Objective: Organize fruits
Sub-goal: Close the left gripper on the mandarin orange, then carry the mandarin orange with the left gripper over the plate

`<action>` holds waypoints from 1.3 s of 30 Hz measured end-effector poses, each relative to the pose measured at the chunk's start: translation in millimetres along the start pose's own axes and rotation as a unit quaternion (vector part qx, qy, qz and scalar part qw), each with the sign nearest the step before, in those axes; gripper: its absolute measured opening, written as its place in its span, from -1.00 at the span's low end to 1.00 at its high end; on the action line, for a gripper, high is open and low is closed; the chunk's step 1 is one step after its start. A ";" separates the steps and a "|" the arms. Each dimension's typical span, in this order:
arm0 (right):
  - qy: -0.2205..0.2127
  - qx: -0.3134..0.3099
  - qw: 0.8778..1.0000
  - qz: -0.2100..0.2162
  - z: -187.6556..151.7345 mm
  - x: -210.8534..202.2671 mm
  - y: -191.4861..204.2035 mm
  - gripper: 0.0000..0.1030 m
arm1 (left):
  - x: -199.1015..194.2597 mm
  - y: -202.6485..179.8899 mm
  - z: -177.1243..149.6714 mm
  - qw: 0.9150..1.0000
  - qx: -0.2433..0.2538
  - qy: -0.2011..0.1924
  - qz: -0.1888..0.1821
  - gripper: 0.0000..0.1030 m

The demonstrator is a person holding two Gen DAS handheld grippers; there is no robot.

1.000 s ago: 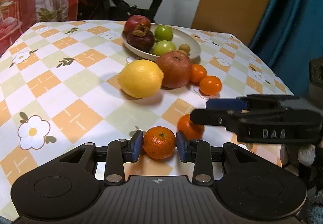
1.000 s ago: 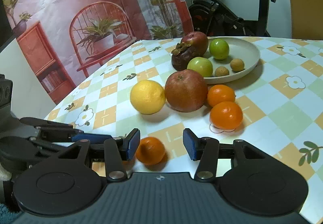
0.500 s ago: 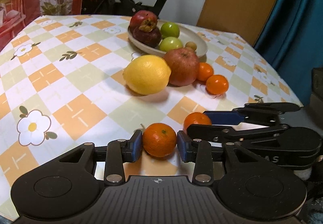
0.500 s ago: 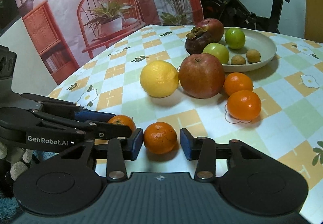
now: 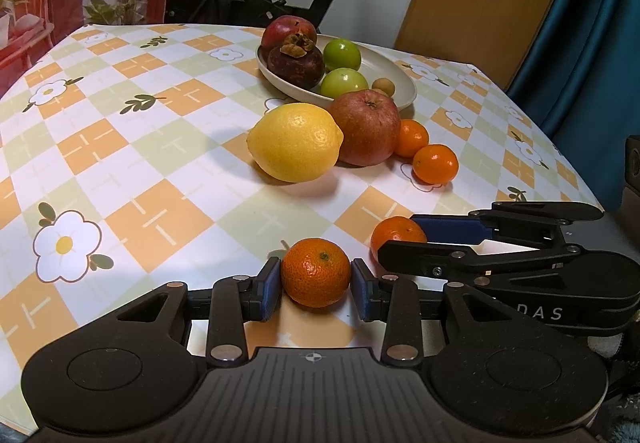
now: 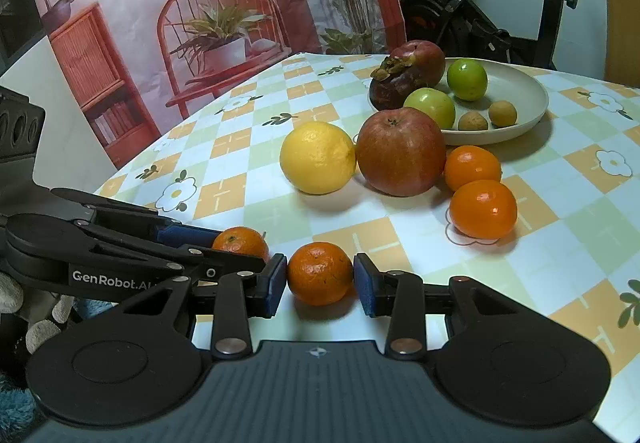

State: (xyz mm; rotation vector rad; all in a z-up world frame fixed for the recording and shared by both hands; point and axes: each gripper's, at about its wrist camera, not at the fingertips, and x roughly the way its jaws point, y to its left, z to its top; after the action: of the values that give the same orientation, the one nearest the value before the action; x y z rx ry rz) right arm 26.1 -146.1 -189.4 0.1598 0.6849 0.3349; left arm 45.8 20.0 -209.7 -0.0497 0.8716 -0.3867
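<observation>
My left tool (image 5: 316, 283) clamps mandarin (image 5: 315, 272), lower centre; right tool (image 6: 320, 285) clamps second mandarin (image 6: 320, 273). Soft, light; grip mid-sides gently.

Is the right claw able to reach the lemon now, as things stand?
Probably not yet. The right claw is shut on a mandarin, so it has no free grip. The path itself looks open: only bare tablecloth lies between it and the lemon.

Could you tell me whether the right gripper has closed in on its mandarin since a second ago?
Yes. The right gripper had the mandarin off-centre by one pad; now both pads flank it closely, near the table edge.
</observation>
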 end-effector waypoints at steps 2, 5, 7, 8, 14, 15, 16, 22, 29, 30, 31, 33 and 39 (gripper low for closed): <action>-0.001 0.001 1.000 0.000 0.3 -0.4 -0.4 -0.23 | -0.5 0.5 0.0 1.000 -0.001 -0.001 0.000 -0.24; -0.003 0.001 1.000 -0.001 -0.1 -1.6 -1.2 -0.23 | -1.5 0.5 0.0 1.000 0.000 -0.004 0.000 -0.24; -0.004 0.002 1.000 -0.001 -0.2 -1.8 -1.7 -0.23 | -2.7 0.2 0.1 1.000 0.000 -0.006 0.000 -0.24; -0.004 0.002 1.000 -0.002 -0.4 -2.1 -2.1 -0.23 | -3.3 0.1 0.3 1.000 0.001 -0.007 0.001 -0.24; -0.011 0.005 1.000 -0.004 -0.1 -6.5 -3.3 -0.23 | -7.4 -0.3 1.1 1.000 0.002 -0.015 0.002 -0.24; -0.013 0.006 1.000 -0.005 0.3 -7.6 -3.6 -0.23 | -8.4 -0.3 1.7 1.000 0.002 -0.017 0.002 -0.24; -0.015 0.006 1.000 -0.005 0.7 -8.8 -3.9 -0.23 | -9.4 -0.6 2.6 1.000 0.002 -0.019 0.002 -0.24; -0.036 0.012 0.999 -0.008 9.7 -20.1 -8.6 -0.23 | -21.3 -2.0 16.5 0.999 0.008 -0.044 0.003 -0.24; -0.077 0.036 0.996 -0.009 35.1 -42.2 -22.6 -0.23 | -37.1 -5.0 48.3 0.997 0.013 -0.081 0.000 -0.24; -0.084 0.039 0.996 -0.009 40.3 -45.7 -25.0 -0.23 | -40.0 -5.7 54.1 0.996 0.015 -0.089 0.001 -0.24; -0.091 0.038 0.995 -0.011 46.3 -49.3 -26.9 -0.23 | -42.7 -6.6 59.9 0.995 0.017 -0.096 0.000 -0.24; -0.100 0.036 0.994 -0.014 57.5 -55.1 -30.4 -0.23 | -47.3 -9.1 71.0 0.994 0.020 -0.109 -0.001 -0.24; -0.127 0.021 0.991 -0.021 91.0 -69.9 -37.5 -0.23 | -57.1 -18.3 109.4 0.989 0.032 -0.141 -0.007 -0.24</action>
State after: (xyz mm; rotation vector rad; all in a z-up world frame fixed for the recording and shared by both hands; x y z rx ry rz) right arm 43.4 -209.1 -87.9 0.2233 0.4423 0.2539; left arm 89.5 10.6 -93.3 -0.0494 0.5790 -0.4092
